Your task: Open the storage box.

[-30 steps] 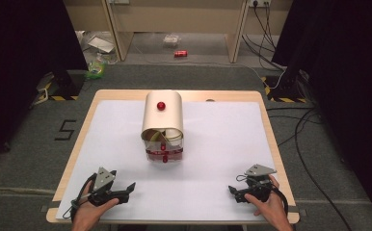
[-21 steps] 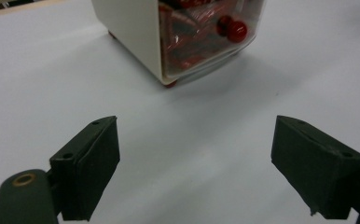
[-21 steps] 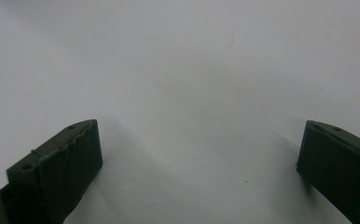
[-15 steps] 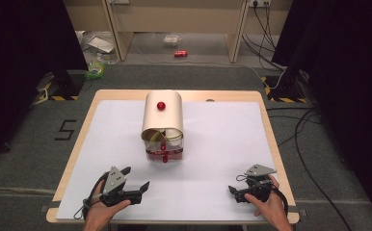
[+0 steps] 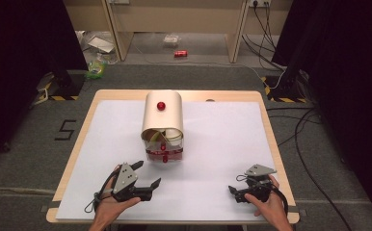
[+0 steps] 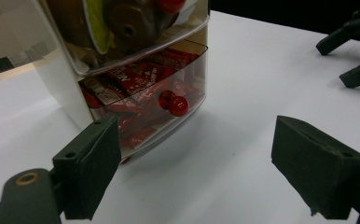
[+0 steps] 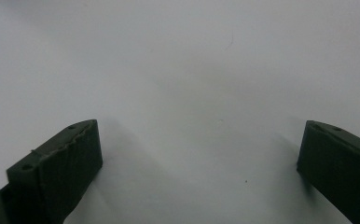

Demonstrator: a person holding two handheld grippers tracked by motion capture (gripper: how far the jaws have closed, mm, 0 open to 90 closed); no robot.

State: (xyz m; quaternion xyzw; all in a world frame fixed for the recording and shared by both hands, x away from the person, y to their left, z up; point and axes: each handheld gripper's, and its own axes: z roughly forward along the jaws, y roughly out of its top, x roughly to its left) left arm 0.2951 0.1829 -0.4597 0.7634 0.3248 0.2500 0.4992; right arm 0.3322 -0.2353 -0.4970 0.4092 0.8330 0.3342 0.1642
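A beige arched cabinet (image 5: 162,115) with a red knob on top stands mid-table. Its front holds clear drawers. In the left gripper view the lower drawer (image 6: 145,112) is packed with red wrappers and carries a red knob (image 6: 173,103). The upper drawer (image 6: 122,28) holds brown and green items. My left gripper (image 5: 148,173) is open, just below and left of the drawer front, angled toward it with nothing between its pads (image 6: 94,163). My right gripper (image 5: 234,193) rests open near the front right edge, over bare white surface (image 7: 192,93).
A white sheet (image 5: 222,139) covers the wooden table (image 5: 266,120). In the left gripper view the other gripper's jaws (image 6: 355,56) show at the top right. On the floor beyond lie a red can (image 5: 180,54), litter and cables.
My left gripper has moved right and forward, toward the cabinet's drawers. The right gripper and the cabinet have not moved.
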